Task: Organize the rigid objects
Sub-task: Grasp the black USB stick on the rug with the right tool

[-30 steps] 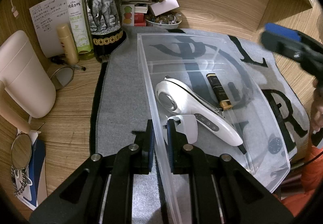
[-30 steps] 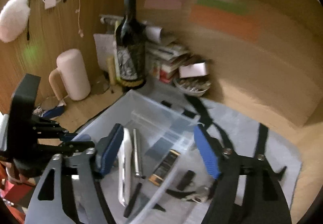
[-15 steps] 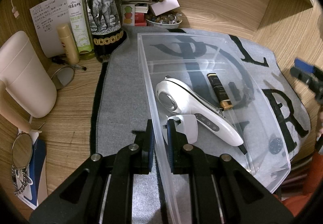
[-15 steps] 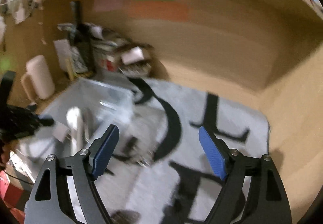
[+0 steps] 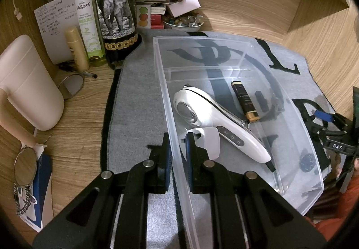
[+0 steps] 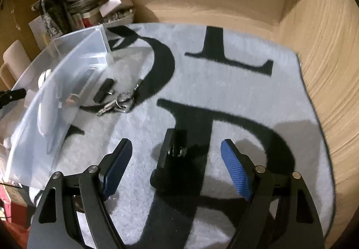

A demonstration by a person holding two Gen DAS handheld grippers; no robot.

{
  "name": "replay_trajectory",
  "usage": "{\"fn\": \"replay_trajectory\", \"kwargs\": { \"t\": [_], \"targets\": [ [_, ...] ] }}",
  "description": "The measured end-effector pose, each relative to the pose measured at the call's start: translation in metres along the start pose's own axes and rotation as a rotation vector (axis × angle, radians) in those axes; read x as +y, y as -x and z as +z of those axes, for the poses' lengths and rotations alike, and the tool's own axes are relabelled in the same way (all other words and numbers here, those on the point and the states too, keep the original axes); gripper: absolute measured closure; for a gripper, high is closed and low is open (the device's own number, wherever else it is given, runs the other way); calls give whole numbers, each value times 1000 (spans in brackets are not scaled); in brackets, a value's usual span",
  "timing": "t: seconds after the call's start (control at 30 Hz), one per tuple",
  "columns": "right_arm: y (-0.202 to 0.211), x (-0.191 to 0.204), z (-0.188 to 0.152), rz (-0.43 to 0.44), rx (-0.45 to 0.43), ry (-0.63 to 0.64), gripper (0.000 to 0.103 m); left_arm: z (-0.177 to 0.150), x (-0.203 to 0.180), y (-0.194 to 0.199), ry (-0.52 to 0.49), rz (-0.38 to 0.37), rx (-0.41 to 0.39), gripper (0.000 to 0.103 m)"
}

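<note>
A clear plastic bin (image 5: 235,65) stands on the grey mat. Inside it lie a white handheld device (image 5: 213,123), a small white piece (image 5: 208,141) and a black-and-gold tube (image 5: 244,100). My left gripper (image 5: 178,152) is shut on the bin's near left wall, one finger on each side of it. My right gripper (image 6: 177,157) is open low over the mat, to the right of the bin (image 6: 67,62). A small black object with a metal clip (image 6: 171,154) lies between its fingers, untouched. A bunch of keys (image 6: 122,103) and a black stick (image 6: 103,89) lie by the bin's right wall.
A dark bottle (image 5: 116,13), a green spray bottle (image 5: 87,17), a small tube (image 5: 76,49), papers and a bowl of trinkets (image 5: 184,22) crowd the back left. A cream jug (image 5: 27,82) and two round mirrors (image 5: 71,85) sit at the left. Wooden walls close the back and right.
My right gripper swung away from above the bin, to the right and down over the mat, and now straddles the small black object. The left gripper and bin kept still.
</note>
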State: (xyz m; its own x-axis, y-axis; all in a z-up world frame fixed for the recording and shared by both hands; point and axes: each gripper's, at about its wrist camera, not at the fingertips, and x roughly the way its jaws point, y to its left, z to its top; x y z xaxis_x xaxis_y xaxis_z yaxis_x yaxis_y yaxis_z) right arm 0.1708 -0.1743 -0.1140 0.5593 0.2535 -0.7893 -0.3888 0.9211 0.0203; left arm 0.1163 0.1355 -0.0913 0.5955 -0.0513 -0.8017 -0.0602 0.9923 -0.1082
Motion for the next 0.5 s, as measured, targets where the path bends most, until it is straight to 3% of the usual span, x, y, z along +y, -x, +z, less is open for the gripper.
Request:
{"fn": "replay_trajectory", "kwargs": {
  "t": [0.1,0.17,0.27,0.5],
  "targets": [
    [-5,-3,-2,17,11,-24,43,0,0,0,-1,1,0,92],
    [-6,-4,-2,41,20,-28,63,0,2,0,-1,2,-1,92],
    [-6,-1,-3,46,17,-9,79,0,3,-1,0,2,0,92],
    [1,7,1,45,-20,27,81,0,2,-1,0,3,0,92]
  ]
}}
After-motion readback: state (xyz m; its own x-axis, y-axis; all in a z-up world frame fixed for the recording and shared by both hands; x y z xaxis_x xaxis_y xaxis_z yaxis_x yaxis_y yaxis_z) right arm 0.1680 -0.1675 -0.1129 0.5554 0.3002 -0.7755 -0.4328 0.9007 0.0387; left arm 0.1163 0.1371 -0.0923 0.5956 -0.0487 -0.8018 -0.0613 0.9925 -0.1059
